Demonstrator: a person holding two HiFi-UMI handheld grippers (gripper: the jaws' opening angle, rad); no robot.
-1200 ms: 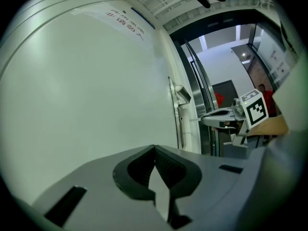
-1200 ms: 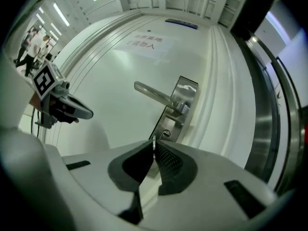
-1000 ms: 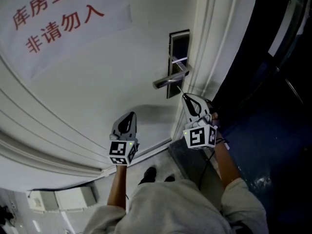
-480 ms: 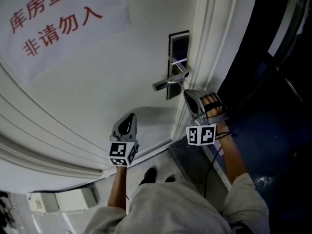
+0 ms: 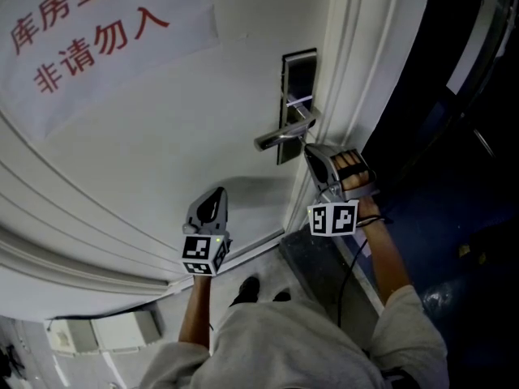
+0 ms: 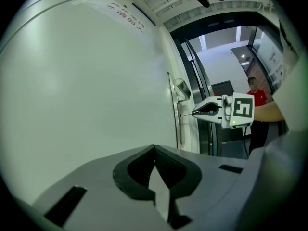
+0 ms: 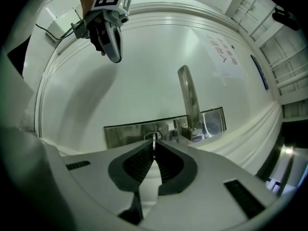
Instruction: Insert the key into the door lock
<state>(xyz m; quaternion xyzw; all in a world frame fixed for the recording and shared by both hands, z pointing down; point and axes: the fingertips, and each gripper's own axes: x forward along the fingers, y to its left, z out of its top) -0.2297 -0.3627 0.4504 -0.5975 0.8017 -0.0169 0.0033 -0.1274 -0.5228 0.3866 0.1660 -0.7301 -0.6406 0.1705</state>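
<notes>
the right tool (image 5: 309,149) pinches the key (image 7: 154,139), its tip at the lock (image 7: 130,131); the left tool (image 5: 216,194) is closed and empty, near the door (image 5: 162,144)

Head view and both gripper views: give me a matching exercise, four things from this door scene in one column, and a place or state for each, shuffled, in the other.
Things:
1. key
2. door handle
3. left gripper
4. paper sign

Places or states:
A. on the door, with red characters
B. jaws together, nothing between them
C. sticks out from the metal lock plate
D. pinched in the right gripper, tip at the keyhole

Pairs: 1-D, 2-C, 3-B, 4-A
</notes>
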